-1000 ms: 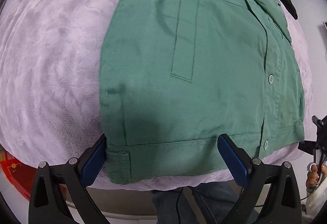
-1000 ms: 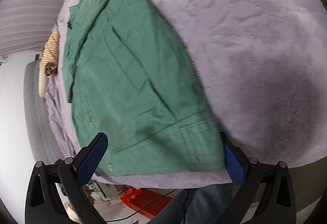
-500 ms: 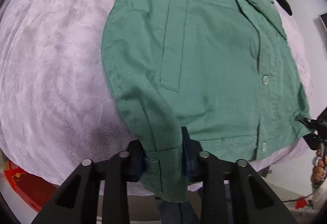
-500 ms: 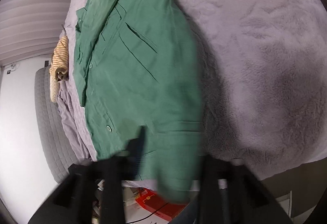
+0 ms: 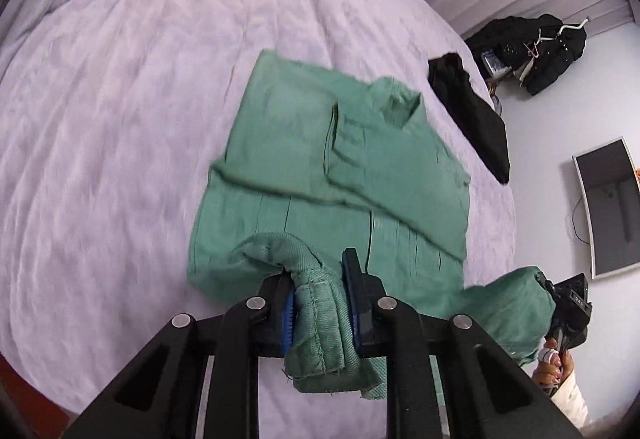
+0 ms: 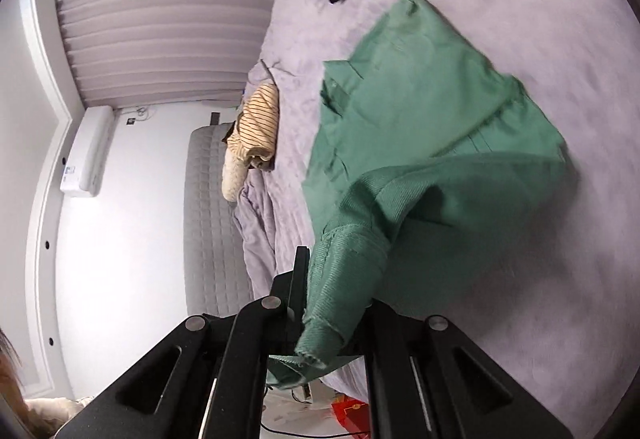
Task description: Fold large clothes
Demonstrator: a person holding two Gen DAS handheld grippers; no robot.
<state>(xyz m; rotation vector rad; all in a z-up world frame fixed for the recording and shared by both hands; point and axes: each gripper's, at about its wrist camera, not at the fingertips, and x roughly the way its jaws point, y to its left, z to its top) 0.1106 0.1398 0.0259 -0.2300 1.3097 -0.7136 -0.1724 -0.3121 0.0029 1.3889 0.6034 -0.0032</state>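
Both tools, left tool (image 5: 318,295) and right tool (image 6: 334,295), grip the green shirt's (image 5: 340,167) hem corners above the bed (image 5: 120,119); uneven carrying toward the collar risks a skewed fold.

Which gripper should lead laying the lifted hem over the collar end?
Neither clearly. The left gripper and the right gripper are each shut on a bottom corner of the green cotton shirt, both lifted off the lilac fleece blanket. The fold likely needs both moving together; left sits slightly more square to the shirt.
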